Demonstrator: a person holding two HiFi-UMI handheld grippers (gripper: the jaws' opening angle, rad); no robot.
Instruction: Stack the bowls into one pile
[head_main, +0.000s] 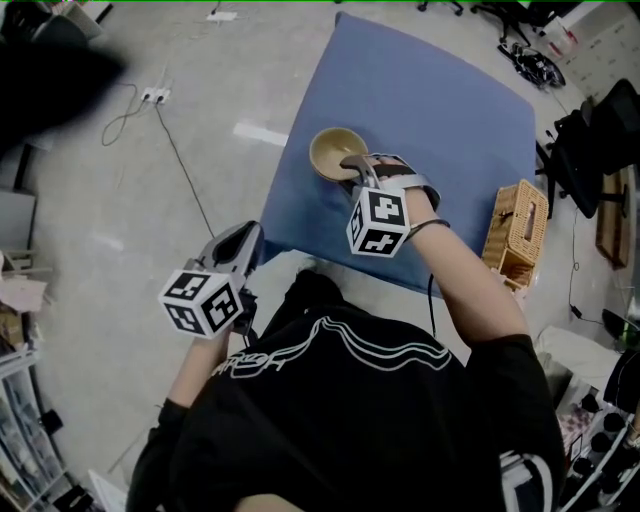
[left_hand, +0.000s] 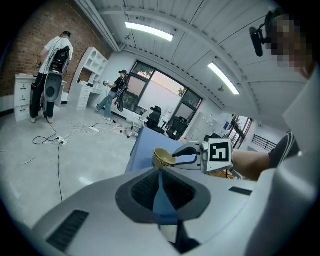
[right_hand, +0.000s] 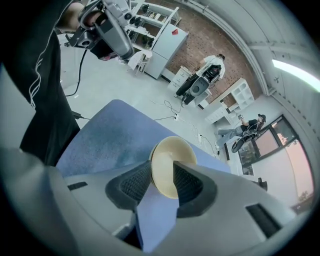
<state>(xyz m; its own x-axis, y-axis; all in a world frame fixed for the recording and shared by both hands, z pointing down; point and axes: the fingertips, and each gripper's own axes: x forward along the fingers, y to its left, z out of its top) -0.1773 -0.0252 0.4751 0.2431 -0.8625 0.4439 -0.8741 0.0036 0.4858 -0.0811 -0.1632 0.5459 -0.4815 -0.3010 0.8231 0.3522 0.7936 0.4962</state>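
Head view, bowls: tan bowls (head_main: 335, 150) are sitting in one pile on the blue desk (head_main: 430, 110), toward its near-left part. In the left gripper view the pile (left_hand: 163, 158) is showing several rims nested one in another.
Right tool: the right tool (head_main: 353, 168) is pointing steeply down at the pile's near rim. In the right gripper view its jaws (right_hand: 162, 163) are standing apart and straddling that rim (right_hand: 172, 160), one inside the top bowl and one outside its wall; released, not clamping.
Left tool: the left tool (head_main: 252, 236) is hanging off the desk's near-left corner, well apart from the pile. Its jaws (left_hand: 160, 172) are resting together with nothing between them; clenched and empty.
Basket: a wicker basket (head_main: 515, 232) is sitting just beside the desk's right edge.
Floor: the grey floor (head_main: 130, 200) is carrying a power strip (head_main: 152, 96) with a trailing cable, left of the desk.
Background: two people are standing far across the room, one of them (left_hand: 52, 75) by white shelves.
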